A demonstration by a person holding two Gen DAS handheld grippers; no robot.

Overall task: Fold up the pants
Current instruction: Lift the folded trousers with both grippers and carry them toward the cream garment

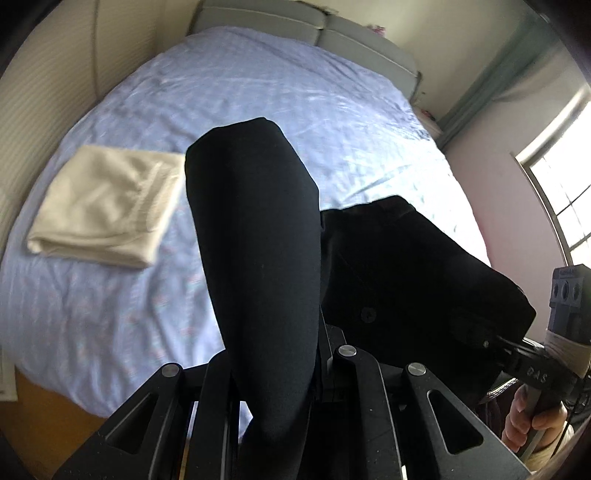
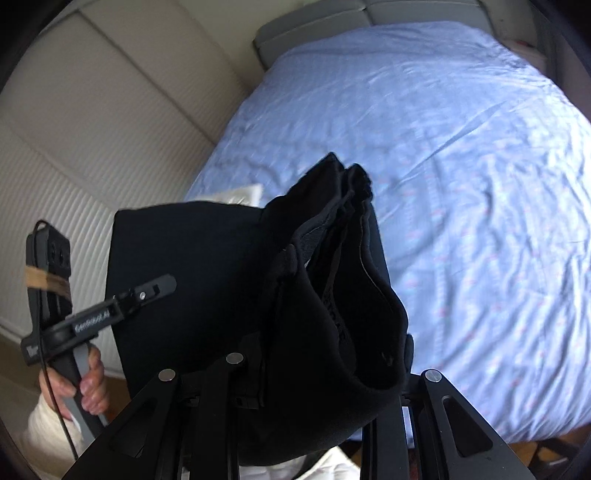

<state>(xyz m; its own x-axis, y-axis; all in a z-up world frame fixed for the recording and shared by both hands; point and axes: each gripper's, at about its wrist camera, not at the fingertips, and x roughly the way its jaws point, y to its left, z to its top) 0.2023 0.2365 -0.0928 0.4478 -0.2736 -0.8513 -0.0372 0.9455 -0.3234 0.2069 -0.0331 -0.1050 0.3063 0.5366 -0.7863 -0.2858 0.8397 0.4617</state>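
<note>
Black pants (image 1: 258, 240) hang in the air above the bed, held by both grippers. My left gripper (image 1: 273, 373) is shut on a folded leg part that drapes over its fingers. My right gripper (image 2: 317, 373) is shut on the waistband end (image 2: 351, 280), whose opening gapes toward the camera. The left wrist view shows the right gripper (image 1: 517, 347) at the lower right, clamped on the pants' edge. The right wrist view shows the left gripper (image 2: 155, 288) at the left, against the black cloth (image 2: 184, 277).
A bed with a light blue sheet (image 1: 258, 92) fills both views (image 2: 461, 184). A folded cream garment (image 1: 103, 210) lies on its left side. Grey headboard (image 1: 295, 26) at the far end, pale wardrobe doors (image 2: 92, 129) to the left, window (image 1: 565, 206) to the right.
</note>
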